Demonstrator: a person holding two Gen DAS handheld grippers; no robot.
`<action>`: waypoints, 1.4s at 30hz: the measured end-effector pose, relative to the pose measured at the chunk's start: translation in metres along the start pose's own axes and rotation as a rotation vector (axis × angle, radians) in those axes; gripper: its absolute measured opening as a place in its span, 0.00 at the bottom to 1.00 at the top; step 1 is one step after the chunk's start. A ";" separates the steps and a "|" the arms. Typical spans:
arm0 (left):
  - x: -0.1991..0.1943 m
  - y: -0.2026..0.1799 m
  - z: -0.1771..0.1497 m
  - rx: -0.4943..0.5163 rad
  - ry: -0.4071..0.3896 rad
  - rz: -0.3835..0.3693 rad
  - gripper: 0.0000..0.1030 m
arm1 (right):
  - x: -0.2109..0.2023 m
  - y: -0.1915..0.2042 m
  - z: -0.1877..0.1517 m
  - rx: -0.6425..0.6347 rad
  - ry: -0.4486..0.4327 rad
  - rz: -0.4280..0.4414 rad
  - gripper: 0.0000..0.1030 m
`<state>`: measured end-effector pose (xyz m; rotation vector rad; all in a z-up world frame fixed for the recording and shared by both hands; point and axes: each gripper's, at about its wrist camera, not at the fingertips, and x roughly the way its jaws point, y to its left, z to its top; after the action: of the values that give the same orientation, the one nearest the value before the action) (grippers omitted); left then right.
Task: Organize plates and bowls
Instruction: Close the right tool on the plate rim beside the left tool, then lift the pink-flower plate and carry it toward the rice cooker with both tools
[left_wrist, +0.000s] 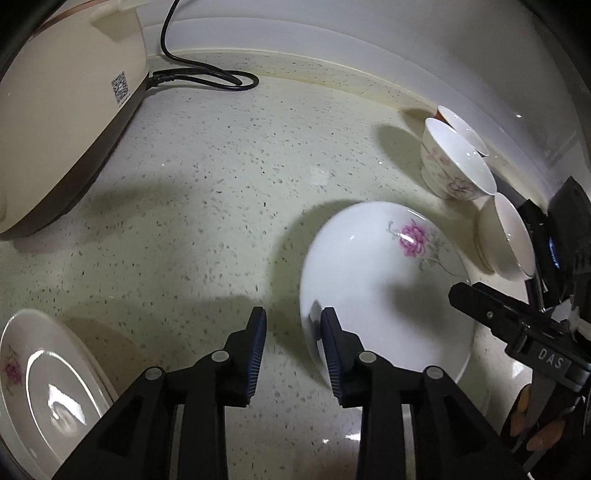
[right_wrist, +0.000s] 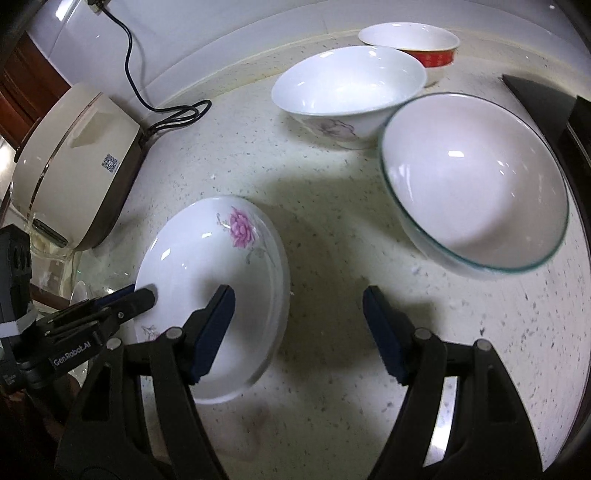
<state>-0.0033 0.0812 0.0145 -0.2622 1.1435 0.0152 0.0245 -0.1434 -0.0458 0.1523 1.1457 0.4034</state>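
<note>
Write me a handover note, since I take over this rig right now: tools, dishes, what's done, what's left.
Left tool: open, its fingers straddling the near rim of the flowered plate, not clamped.
Right tool: open, empty, over bare counter.
Second flowered plate sits apart at far left.
Three bowls separate: green-rimmed bowl, floral bowl, red-banded bowl.
Done: nothing stacked.
Left: probably stack the plates, then nest the bowls.

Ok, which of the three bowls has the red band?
The farthest bowl, back by the wall behind the flower-printed bowl. The nearest, the teal-rimmed bowl, has no red on it.
</note>
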 end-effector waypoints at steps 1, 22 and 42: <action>0.002 -0.003 0.001 0.010 0.000 0.007 0.32 | 0.001 0.002 0.001 -0.011 -0.001 0.000 0.73; 0.008 -0.038 -0.008 0.169 -0.014 -0.023 0.29 | -0.006 -0.012 -0.017 0.011 0.031 0.064 0.15; -0.015 -0.038 -0.014 0.185 -0.070 0.000 0.29 | -0.017 -0.007 -0.020 -0.011 0.011 0.085 0.15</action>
<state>-0.0168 0.0434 0.0303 -0.0958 1.0676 -0.0806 0.0020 -0.1578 -0.0412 0.1900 1.1500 0.4867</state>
